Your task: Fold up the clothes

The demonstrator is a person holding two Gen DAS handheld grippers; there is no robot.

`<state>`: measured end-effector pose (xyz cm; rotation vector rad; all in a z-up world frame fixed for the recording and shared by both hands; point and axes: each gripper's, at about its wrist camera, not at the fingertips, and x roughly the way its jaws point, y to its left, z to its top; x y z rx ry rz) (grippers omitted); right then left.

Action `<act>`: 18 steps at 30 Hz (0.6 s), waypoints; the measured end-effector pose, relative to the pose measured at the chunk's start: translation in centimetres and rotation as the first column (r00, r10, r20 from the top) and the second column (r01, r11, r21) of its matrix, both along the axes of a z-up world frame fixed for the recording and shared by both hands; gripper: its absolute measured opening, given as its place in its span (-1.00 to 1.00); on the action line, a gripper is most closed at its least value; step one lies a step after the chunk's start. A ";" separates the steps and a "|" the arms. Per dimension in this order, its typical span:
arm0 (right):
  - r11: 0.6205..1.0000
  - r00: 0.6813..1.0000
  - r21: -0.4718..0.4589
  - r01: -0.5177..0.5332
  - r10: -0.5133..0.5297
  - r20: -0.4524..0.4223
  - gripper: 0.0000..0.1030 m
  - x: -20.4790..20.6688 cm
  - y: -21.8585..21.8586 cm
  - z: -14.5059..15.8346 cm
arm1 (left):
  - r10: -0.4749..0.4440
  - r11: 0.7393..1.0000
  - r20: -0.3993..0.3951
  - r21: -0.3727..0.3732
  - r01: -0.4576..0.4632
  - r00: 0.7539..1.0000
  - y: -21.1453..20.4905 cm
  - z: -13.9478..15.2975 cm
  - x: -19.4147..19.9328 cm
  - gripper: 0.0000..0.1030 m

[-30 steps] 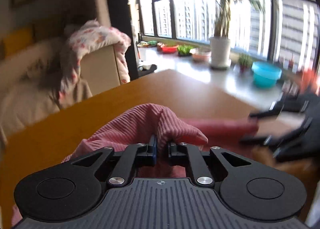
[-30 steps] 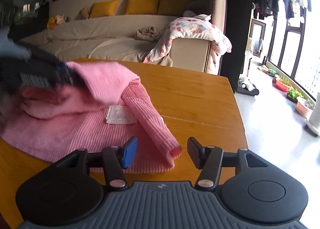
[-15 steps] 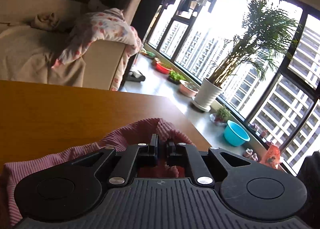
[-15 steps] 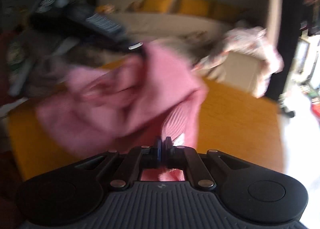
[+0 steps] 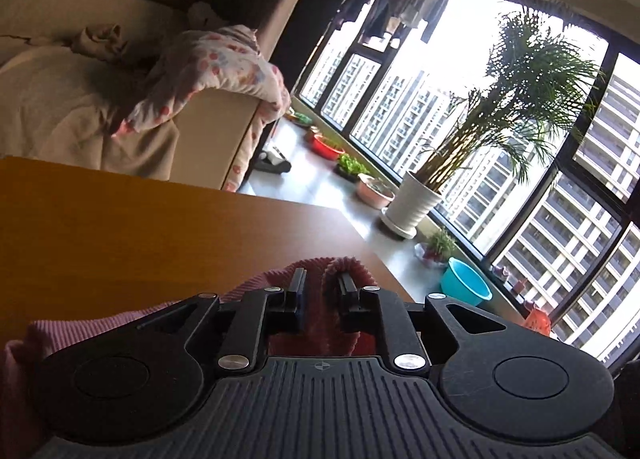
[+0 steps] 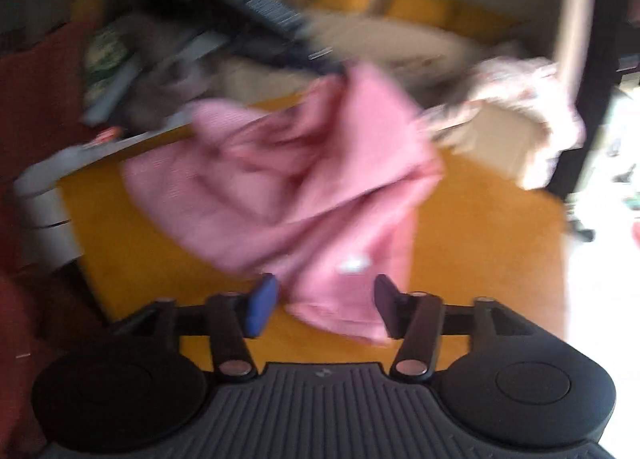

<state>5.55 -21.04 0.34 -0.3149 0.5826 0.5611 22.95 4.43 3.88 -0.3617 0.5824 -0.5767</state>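
Note:
A pink ribbed garment (image 6: 300, 179) hangs half lifted over the wooden table (image 6: 480, 239), its lower part trailing toward my right gripper. My left gripper (image 5: 322, 287) pinches a fold of it (image 5: 346, 265); the jaws are starting to open, but the cloth still sits between the pads. The right wrist view shows that left gripper (image 6: 280, 31) as a dark blur holding up the garment's top corner. My right gripper (image 6: 324, 299) is opening, its jaws wide apart. The garment's hem with a white label (image 6: 354, 263) lies loose between them, untouched by the pads.
Beyond the table (image 5: 160, 227) stands a beige sofa with a floral blanket (image 5: 216, 71). Along the big window are a palm in a white pot (image 5: 412, 203), small planters and a blue basin (image 5: 466, 287). The right wrist view is heavily blurred.
My right gripper, shut on the hem half a second ago, has let go and stands wide. My left gripper has rolled and lifted the garment, and its jaws have parted slightly.

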 end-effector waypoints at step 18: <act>0.996 0.993 0.082 -0.031 0.040 -0.113 -0.35 3.1 1.3 -0.1 | -0.280 0.954 -0.197 0.051 0.295 0.940 -4.7 -5.4 -4.6 0.07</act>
